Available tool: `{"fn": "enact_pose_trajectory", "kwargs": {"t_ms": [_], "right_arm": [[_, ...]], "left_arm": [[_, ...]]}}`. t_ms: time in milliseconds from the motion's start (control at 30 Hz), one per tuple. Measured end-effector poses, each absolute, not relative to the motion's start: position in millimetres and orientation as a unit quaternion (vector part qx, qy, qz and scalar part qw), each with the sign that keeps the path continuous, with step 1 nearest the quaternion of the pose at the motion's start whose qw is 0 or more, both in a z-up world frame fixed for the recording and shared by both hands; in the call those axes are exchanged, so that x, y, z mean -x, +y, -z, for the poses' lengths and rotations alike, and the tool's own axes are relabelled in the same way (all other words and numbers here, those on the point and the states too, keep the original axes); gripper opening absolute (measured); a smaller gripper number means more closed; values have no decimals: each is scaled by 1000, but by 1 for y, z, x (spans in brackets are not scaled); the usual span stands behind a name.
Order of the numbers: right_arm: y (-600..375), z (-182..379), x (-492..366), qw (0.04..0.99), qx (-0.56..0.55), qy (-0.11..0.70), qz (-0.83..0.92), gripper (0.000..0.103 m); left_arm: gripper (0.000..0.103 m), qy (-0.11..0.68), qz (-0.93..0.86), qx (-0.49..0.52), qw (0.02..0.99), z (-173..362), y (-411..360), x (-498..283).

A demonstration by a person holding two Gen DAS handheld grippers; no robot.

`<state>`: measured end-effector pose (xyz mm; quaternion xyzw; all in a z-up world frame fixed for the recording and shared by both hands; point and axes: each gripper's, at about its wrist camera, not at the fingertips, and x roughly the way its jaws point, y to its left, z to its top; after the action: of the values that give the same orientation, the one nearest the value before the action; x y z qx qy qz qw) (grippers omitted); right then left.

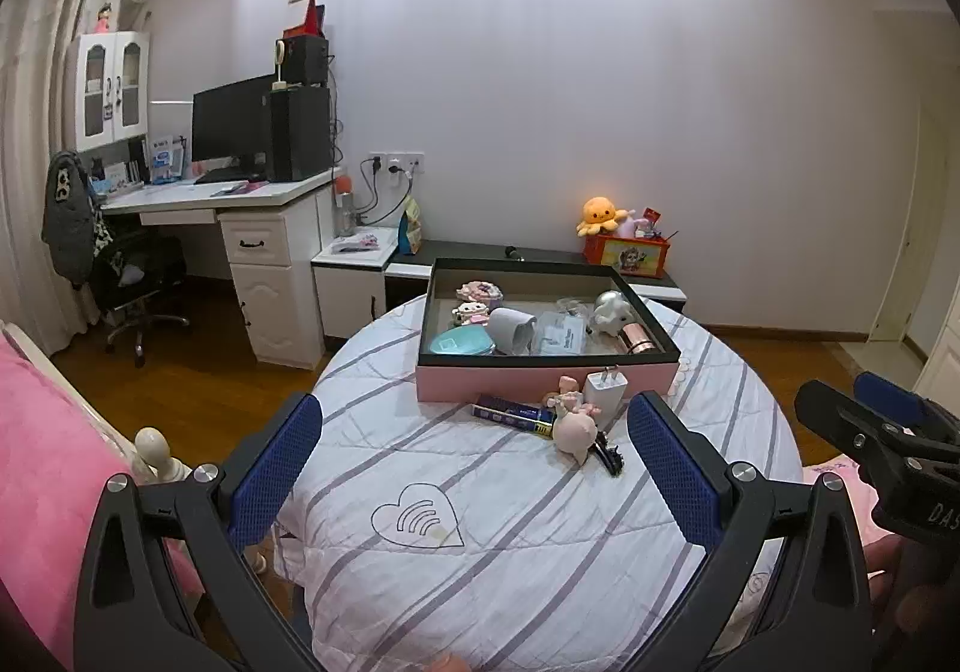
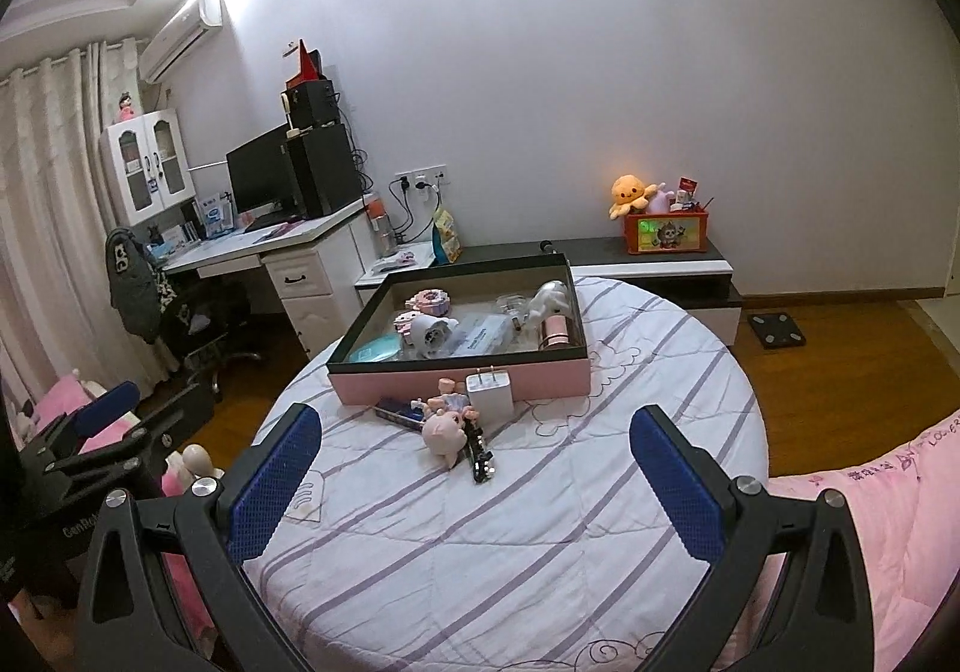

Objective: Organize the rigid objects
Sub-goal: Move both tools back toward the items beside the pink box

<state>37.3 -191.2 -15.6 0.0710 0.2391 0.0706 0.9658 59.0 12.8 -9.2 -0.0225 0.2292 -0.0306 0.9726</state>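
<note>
pink box sits on my striped bedspread; white charger, pig figurine and blue pack lie before it. my left gripper and right gripper both gape, empty.

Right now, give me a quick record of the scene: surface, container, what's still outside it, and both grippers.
surface: round striped bedspread
container: pink box, open, already holding several items
outside box: white charger, pink figurine, blue battery pack, black hair clip
left gripper: open, holding nothing
right gripper: open, holding nothing
</note>
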Motion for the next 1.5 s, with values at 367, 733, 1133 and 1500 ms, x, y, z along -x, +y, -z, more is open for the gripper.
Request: {"fn": "enact_pose_trajectory", "kwargs": {"t_ms": [367, 733, 1133, 1500], "right_arm": [[-187, 18, -38, 964, -69, 245, -73, 103], [-186, 19, -38, 964, -66, 246, -70, 103], [-189, 25, -41, 963, -68, 252, -68, 103], [-193, 43, -58, 958, -64, 274, -62, 103]], "left_arm": [[103, 231, 30, 28, 972, 10, 15, -57], [103, 233, 30, 28, 972, 10, 17, -56], [103, 243, 31, 30, 969, 21, 9, -60], [103, 267, 34, 29, 963, 45, 3, -80]]}}
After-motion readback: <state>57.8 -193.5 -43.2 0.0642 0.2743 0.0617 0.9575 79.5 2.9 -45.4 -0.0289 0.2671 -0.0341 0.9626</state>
